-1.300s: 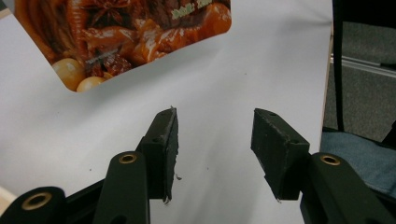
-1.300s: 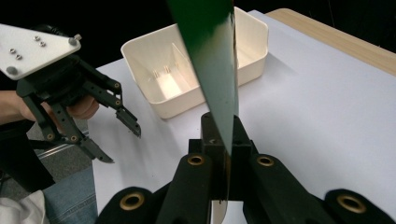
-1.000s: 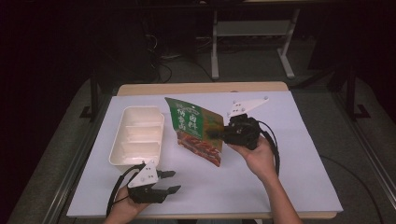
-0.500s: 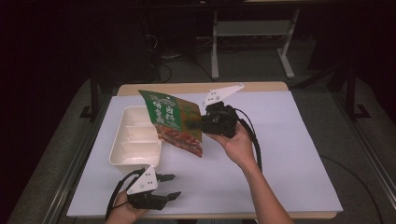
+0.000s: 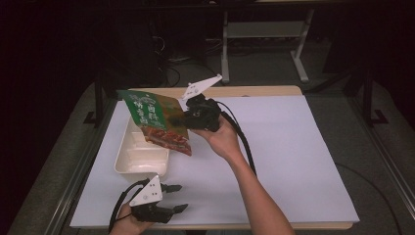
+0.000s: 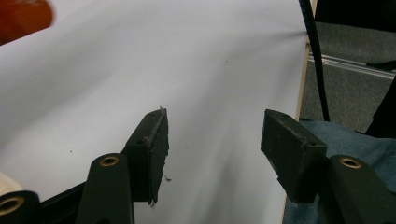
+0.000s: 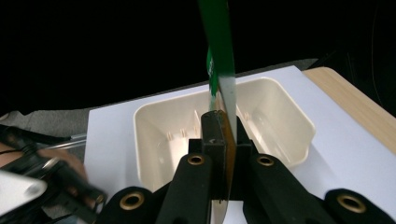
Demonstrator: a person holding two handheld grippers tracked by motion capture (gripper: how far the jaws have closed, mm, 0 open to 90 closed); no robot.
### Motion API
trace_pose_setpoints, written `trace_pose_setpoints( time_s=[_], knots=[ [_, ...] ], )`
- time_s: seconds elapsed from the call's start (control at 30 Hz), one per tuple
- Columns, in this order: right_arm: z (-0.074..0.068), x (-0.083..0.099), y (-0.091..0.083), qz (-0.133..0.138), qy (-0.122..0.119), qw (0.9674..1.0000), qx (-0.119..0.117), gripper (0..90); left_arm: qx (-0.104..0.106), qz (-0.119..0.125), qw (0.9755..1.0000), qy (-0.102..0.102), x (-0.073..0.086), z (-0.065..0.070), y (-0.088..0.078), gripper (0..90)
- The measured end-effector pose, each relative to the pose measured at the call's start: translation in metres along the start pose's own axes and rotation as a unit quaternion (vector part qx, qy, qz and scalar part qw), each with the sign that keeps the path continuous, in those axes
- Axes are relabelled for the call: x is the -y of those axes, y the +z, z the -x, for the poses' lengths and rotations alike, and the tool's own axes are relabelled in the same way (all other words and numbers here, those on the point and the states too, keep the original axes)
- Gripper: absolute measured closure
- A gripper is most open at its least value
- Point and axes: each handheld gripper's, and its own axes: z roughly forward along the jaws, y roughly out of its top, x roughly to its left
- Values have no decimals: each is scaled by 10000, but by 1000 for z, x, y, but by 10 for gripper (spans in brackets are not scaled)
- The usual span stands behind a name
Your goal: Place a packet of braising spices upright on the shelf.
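Note:
A green and brown food pouch (image 5: 159,122) hangs tilted in the air over the near half of the cream divided tray (image 5: 142,159). My right gripper (image 5: 185,120) is shut on the pouch's right edge. In the right gripper view the pouch (image 7: 219,46) stands edge-on between the closed jaws of that gripper (image 7: 222,121), with the tray (image 7: 289,116) below. My left gripper (image 5: 180,197) rests near the table's front edge, right of the tray's near end. Its jaws have just been opening. In the left gripper view it (image 6: 215,135) is open, with nothing between the jaws.
A white sheet (image 5: 293,147) covers most of the wooden table (image 5: 254,90). A metal rail (image 5: 73,181) runs along the table's left side. The right gripper's cable (image 5: 244,142) trails back along the forearm. Dark floor and a white frame (image 5: 264,29) lie beyond the table.
My right gripper has carried the pouch leftward and a little up, from the middle of the table to above the tray. The left gripper has stayed in place, its jaws a little wider.

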Motion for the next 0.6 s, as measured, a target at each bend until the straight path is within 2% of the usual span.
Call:
trace_pose_setpoints(
  time_s=[0.13, 0.27, 0.33, 0.6],
  knots=[
    [4, -11, 14, 88, -76, 9999, -32, 896, 28, 36, 10000, -34, 1, 1, 1, 411],
    [8, -15, 23, 74, -46, 9999, -75, 896, 50, 16, 10000, -33, 1, 1, 2, 411],
    [10, -17, 29, 59, -49, 9999, -82, 896, 73, -22, 10000, 31, 1, 1, 3, 407],
    [19, -16, 51, 3, -27, 9999, -120, 896, 62, -21, 10000, 36, 2, 2, 4, 384]
  ],
)
